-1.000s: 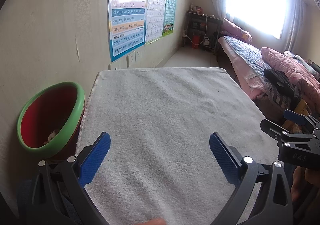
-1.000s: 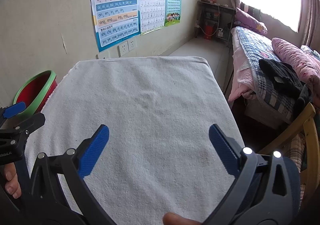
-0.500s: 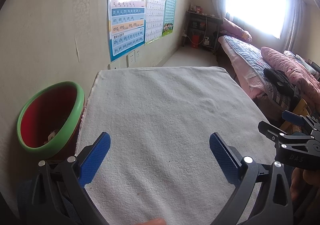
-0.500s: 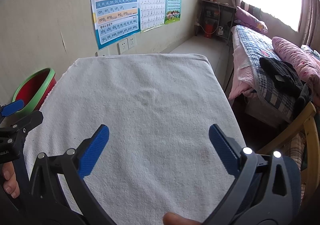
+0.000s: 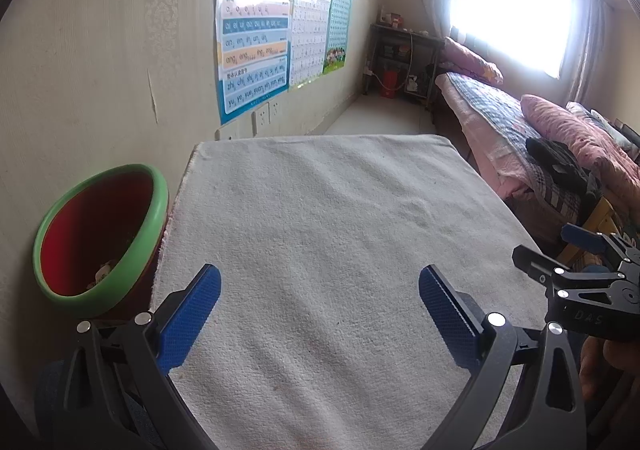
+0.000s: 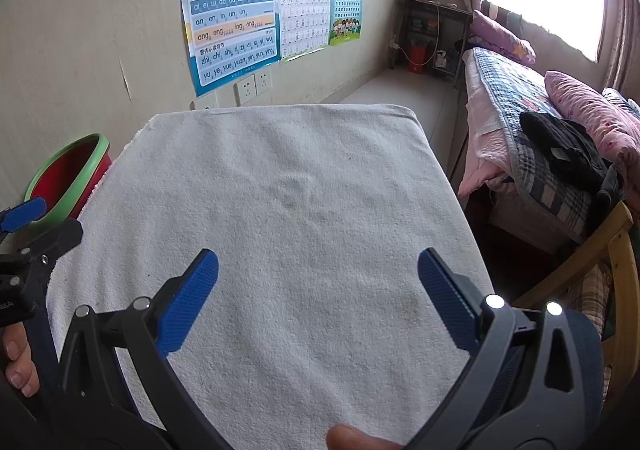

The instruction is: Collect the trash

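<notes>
Left gripper [image 5: 319,308] and right gripper [image 6: 318,292] both spread wide, empty, above the white towel [image 5: 332,234]. Scraps of trash [image 5: 105,271] down in the red bin [image 5: 98,234], left of the left gripper's fingers, apart from them

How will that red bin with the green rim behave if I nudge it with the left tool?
The bin looks like thin plastic holding only a few scraps, so it is probably light and would slide or tip easily. It sits between the wall and the towel-covered table, which may stop it shifting sideways.
</notes>
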The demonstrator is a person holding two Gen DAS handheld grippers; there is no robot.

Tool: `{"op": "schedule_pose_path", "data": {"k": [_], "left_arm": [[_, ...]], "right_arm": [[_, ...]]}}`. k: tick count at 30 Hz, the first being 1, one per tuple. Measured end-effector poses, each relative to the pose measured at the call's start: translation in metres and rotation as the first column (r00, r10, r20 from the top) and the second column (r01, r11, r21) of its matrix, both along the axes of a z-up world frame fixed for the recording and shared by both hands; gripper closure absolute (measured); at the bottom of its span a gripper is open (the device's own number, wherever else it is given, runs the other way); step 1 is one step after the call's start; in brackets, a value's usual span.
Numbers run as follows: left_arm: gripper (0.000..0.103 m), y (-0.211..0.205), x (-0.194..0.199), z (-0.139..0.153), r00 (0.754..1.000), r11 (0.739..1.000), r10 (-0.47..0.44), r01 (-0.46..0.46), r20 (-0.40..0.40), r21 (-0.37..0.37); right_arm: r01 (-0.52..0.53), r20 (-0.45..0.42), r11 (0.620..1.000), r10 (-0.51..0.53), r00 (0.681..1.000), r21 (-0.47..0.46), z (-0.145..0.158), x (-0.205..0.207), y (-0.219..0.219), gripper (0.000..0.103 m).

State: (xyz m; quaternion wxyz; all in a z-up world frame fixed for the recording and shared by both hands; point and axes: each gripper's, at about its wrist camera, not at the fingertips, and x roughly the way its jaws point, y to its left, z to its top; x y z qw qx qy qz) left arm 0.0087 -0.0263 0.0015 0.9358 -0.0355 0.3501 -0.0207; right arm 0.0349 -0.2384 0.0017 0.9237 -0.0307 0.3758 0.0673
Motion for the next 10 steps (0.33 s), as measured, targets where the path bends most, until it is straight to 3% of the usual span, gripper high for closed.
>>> {"op": "schedule_pose_path", "data": {"k": [10], "left_arm": [[0.008,-0.0041,-0.0003,0.0014,1.0,1.0,-0.009,0.009,-0.007,0.02]], "right_arm": [[-0.001,0.0,1.0,0.001,1.0,-0.003,-0.0008,-0.0009,0.0002,0.005]]}}
